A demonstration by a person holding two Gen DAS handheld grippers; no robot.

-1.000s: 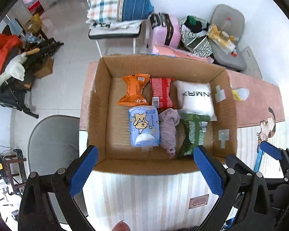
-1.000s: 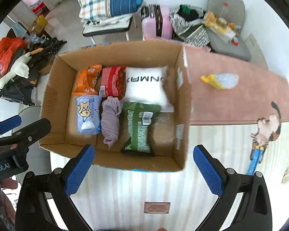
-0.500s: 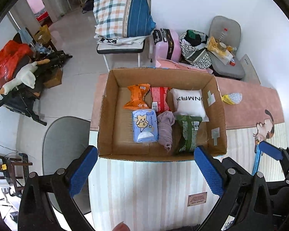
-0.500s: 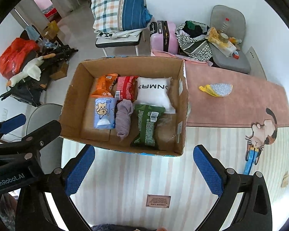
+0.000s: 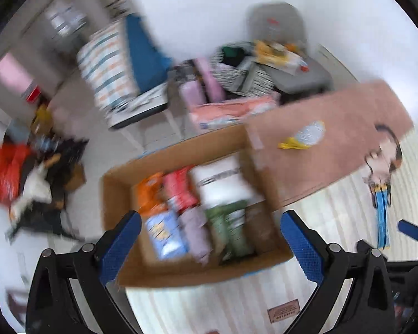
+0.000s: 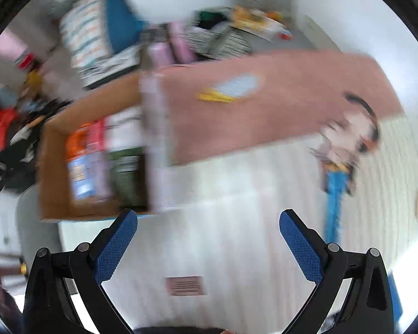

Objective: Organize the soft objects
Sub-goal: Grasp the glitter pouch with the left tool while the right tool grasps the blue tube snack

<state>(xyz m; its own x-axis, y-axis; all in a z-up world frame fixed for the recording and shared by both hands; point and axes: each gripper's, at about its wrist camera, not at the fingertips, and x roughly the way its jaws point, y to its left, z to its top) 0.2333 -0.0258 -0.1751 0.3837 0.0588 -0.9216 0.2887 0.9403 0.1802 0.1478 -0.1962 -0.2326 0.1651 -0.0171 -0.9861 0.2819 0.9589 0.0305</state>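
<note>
Both views are motion-blurred. A cardboard box (image 5: pixel 117 203) (image 6: pixel 53 194) stands at the table's left end. It holds an orange packet (image 5: pixel 150 192), a red packet (image 5: pixel 179 188), a white pillow pack (image 5: pixel 223 183), a blue tissue pack (image 5: pixel 165 233), a lilac cloth (image 5: pixel 195 228) and a green packet (image 5: pixel 231 228). A yellow and white soft item (image 5: pixel 306 135) (image 6: pixel 231 89) lies on the pink mat right of the box. My left gripper (image 5: pixel 209 239) is open and empty above the box's near side. My right gripper (image 6: pixel 207 236) is open and empty over the striped cloth, right of the box.
The pink mat (image 5: pixel 334 144) and striped tablecloth (image 6: pixel 237 236) cover the table. A blue strip (image 6: pixel 334 194) lies at the right. Behind stand a chair with folded bedding (image 5: pixel 117 64), a pink suitcase (image 5: pixel 206 83) and a grey chair with clutter (image 5: pixel 278 50). Red bag (image 5: pixel 5 175) at left.
Both grippers have swung fast to the right and tilted; the box has slid left in both views. Both stay open and empty. The box's contents have not moved.
</note>
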